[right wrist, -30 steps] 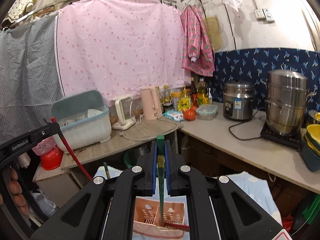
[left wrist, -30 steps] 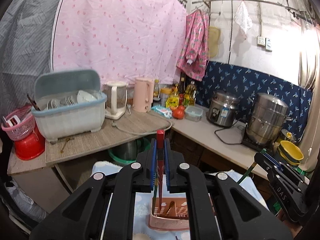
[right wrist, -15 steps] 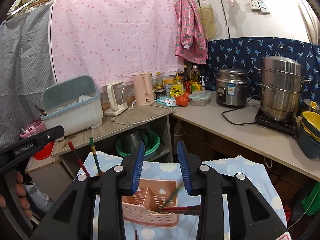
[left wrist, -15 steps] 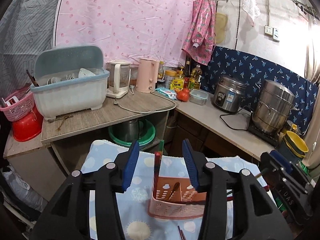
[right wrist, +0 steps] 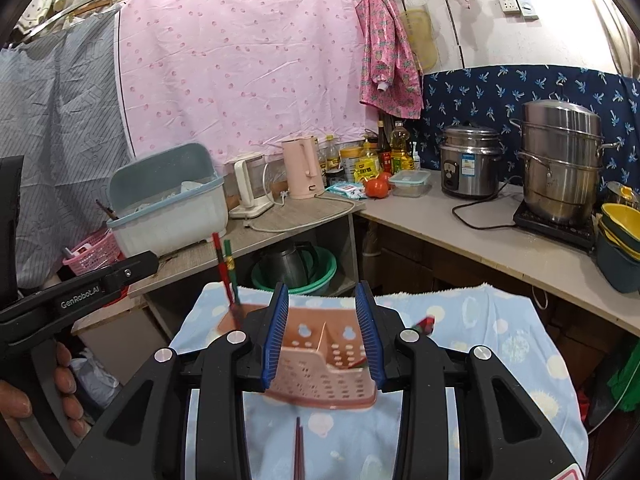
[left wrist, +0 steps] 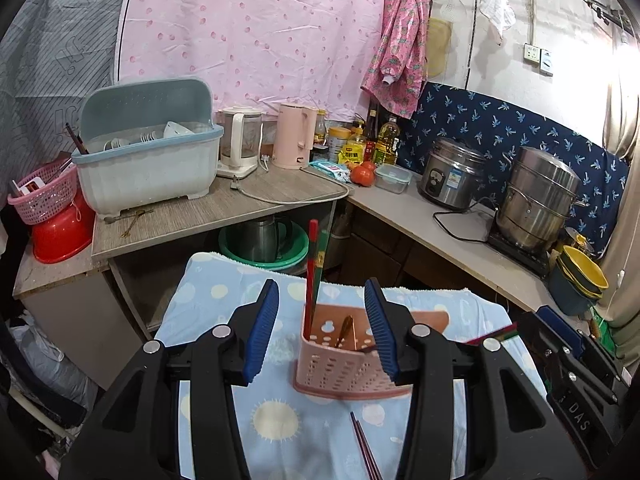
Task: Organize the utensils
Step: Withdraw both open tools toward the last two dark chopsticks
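Note:
A pink perforated utensil holder [left wrist: 344, 364] stands on a blue patterned cloth [left wrist: 224, 292]. A red chopstick [left wrist: 310, 264] and a green chopstick [left wrist: 323, 256] stand upright in its left compartment; they also show in the right wrist view [right wrist: 224, 268]. A dark utensil [left wrist: 345, 330] leans inside. My left gripper [left wrist: 325, 330] is open and empty just before the holder. My right gripper [right wrist: 322, 334] is open and empty around the holder [right wrist: 320, 368]. A red and green chopstick [right wrist: 424, 322] lies across its right side. Dark red chopsticks [left wrist: 366, 448] lie on the cloth in front.
Behind the cloth is a counter [left wrist: 208, 216] with a blue-grey dish rack [left wrist: 148, 160], two kettles and bottles. A rice cooker [left wrist: 450, 178] and a steel steamer pot [left wrist: 536, 200] stand on the right counter. A pink basket [left wrist: 42, 194] sits on a red basin at the left.
Both grippers have opened, let go of the red and the green chopstick into the holder, and drawn back from it.

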Demonstrator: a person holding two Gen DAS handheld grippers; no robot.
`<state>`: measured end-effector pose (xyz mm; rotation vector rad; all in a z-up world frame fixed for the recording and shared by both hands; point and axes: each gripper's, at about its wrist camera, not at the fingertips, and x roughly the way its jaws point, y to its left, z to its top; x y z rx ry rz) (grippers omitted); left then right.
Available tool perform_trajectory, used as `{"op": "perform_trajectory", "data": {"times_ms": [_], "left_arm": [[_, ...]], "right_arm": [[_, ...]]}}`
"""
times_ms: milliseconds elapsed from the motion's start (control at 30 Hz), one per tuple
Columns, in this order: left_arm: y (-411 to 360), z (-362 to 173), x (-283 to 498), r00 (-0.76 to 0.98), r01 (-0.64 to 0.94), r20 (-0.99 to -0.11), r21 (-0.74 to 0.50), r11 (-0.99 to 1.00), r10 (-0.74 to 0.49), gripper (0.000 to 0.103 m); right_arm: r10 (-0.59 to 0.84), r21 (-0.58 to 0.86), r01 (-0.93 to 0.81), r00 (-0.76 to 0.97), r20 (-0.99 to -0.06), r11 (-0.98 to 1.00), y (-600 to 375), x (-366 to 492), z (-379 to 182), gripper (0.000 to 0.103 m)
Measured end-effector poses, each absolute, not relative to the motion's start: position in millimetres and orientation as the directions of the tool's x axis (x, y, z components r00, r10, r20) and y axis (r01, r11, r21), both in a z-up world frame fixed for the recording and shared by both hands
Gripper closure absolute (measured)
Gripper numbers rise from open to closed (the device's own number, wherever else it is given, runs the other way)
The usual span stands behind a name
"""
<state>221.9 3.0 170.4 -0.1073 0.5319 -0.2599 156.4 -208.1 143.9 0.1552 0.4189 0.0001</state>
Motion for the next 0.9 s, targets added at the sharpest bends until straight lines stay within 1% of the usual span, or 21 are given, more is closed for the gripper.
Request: {"op": "perform_trajectory", "data": {"times_ms": [267, 467, 700, 900], "left_arm": [[1, 143, 183, 0.793, 0.239, -0.536, -0.166, 0.957, -0.291, 0.061], [-5, 104, 155, 0.740, 0.251, -0.600, -0.170, 0.953, -0.302, 0.061], [-13, 45, 119, 0.654, 0.261, -0.692, -0.172, 0.950, -0.306, 0.061], [-13, 0, 92, 0.590, 0.252, -0.758, -0.155, 0.955, -0.278, 0.061]], "right_arm": [[0.056, 0.189, 0.034, 0.891, -0.451, 0.981, -201, 111, 117, 0.069], [0.083, 0.237, 0.058, 0.835, -0.544, 0.970, -204, 77, 70, 0.069], [0.082, 0.213, 0.077, 0.755, -0.650, 0.974, -196, 40, 12, 0.069], [0.093, 0.201, 0.077, 0.695, -0.713, 0.976, -191, 13, -26, 0.069]]}}
